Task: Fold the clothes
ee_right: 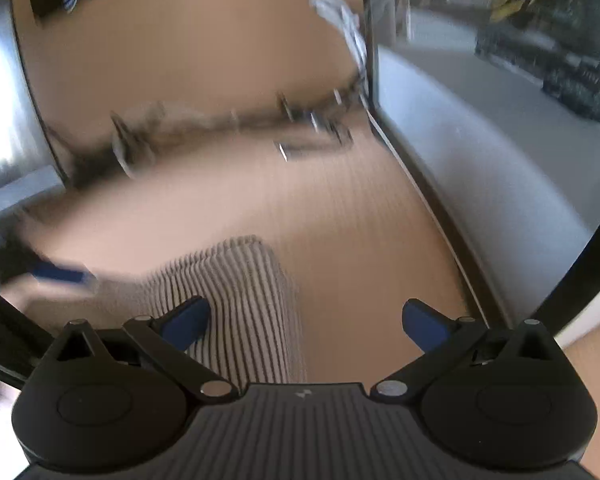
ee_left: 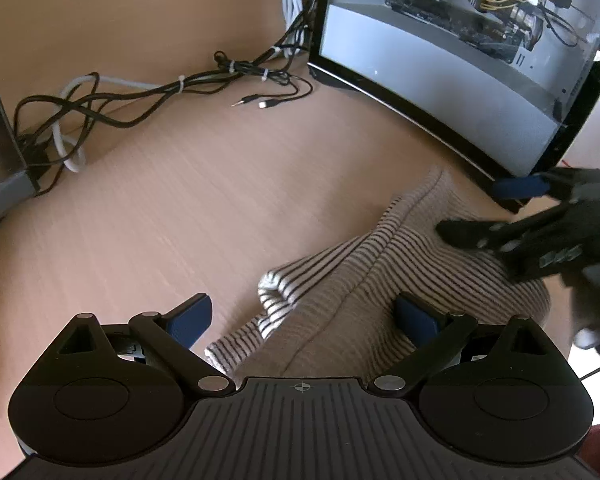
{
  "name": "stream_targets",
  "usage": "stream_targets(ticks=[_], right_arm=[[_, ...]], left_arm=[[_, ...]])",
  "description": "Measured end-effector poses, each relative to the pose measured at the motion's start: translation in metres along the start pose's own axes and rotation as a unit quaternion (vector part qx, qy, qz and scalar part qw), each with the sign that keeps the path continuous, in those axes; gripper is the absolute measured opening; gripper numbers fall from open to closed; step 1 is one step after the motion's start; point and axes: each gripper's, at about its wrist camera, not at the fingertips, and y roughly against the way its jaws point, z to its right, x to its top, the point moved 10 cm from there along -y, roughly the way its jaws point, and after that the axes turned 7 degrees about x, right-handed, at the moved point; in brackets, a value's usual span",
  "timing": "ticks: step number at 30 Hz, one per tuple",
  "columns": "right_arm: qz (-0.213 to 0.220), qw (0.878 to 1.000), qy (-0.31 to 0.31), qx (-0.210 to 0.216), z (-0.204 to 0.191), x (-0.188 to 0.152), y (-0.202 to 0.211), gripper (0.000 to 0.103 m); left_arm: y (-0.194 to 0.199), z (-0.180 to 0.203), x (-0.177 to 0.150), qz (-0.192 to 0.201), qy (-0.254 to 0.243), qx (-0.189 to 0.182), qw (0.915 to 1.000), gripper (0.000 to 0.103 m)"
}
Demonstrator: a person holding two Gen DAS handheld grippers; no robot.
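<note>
- A grey box edge (ee_left: 4, 184) is sitting at the far left of the wooden table (ee_left: 160, 208), with a tangle of black and white cables (ee_left: 112, 104) lying just beside it and trailing toward the middle.
- The left gripper (ee_left: 304, 320) is hovering with its blue-padded fingers (ee_left: 192, 320) spread wide, holding nothing; its left finger is hanging over bare table and its right one over the cloth.
- The striped garment (ee_left: 400, 272), beige with thin dark lines, is lying bunched on the table right of centre, one rolled edge curling up near the left gripper's opening.
- A computer case (ee_left: 440, 52) with a clear side panel is standing behind the garment, at the table's far right.
- The right gripper (ee_right: 306, 320) is reaching in from the right, also spread wide and empty, its left finger over the folded striped garment (ee_right: 240, 288) and its right one over bare table (ee_right: 340, 220).
- In the left wrist view this gripper is appearing as a dark blurred shape over the cloth's far side; whether it is touching the fabric cannot be told.
- The right wrist view is smearing with motion blur, so the cables there are staying indistinct.
</note>
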Motion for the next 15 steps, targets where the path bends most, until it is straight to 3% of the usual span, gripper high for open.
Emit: stream_targets(ticks=[6, 11, 15], right_arm=[[-0.018, 0.999, 0.023, -0.019, -0.003, 0.0, -0.013, 0.103], [0.015, 1.0, 0.004, -0.005, -0.003, 0.02, 0.005, 0.103], [-0.014, 0.999, 0.017, -0.048, 0.0, 0.014, -0.016, 0.103]], left_arm=[[-0.001, -0.001, 0.0, 0.001, 0.001, 0.002, 1.0, 0.101], [0.0, -0.002, -0.002, 0.002, 0.005, -0.003, 1.0, 0.101], [-0.002, -0.002, -0.002, 0.003, 0.01, -0.002, 0.9999, 0.101]])
